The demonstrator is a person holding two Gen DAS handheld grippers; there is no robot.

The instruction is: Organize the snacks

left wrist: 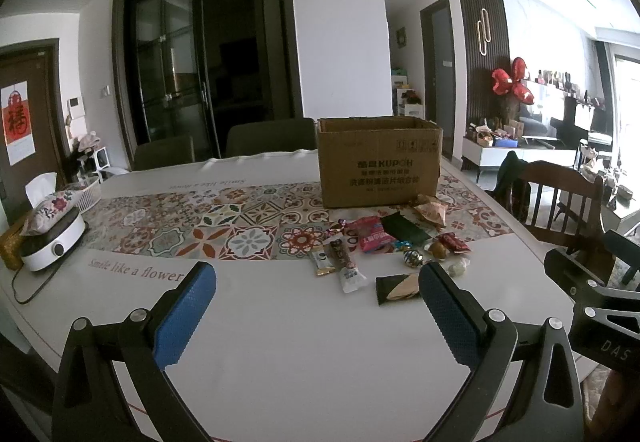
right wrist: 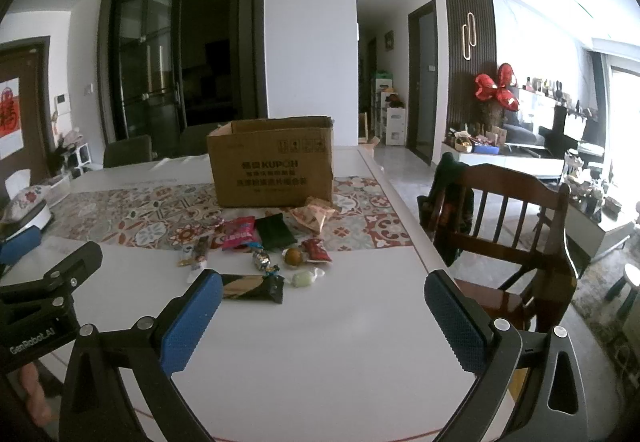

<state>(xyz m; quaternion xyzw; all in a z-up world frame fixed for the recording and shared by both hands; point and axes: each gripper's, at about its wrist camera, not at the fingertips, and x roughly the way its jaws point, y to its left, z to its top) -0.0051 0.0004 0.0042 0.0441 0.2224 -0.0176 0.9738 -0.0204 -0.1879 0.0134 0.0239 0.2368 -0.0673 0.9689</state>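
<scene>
Several small snack packets lie in a loose pile on the table in front of an open cardboard box (left wrist: 378,161) (right wrist: 272,161). Among them are a pink packet (left wrist: 372,234) (right wrist: 239,233), a dark green packet (left wrist: 405,229) (right wrist: 275,230), a black-and-tan packet (left wrist: 396,289) (right wrist: 252,288) nearest me, and a pale round candy (right wrist: 302,279). My left gripper (left wrist: 316,282) is open and empty, held above the table short of the pile. My right gripper (right wrist: 324,292) is open and empty, to the right of the pile.
The white table (left wrist: 280,322) has a patterned tile runner (left wrist: 200,226). A white appliance with a floral tissue box (left wrist: 52,238) stands at the left. A wooden chair (right wrist: 516,226) stands at the table's right edge. Dark chairs stand behind the table.
</scene>
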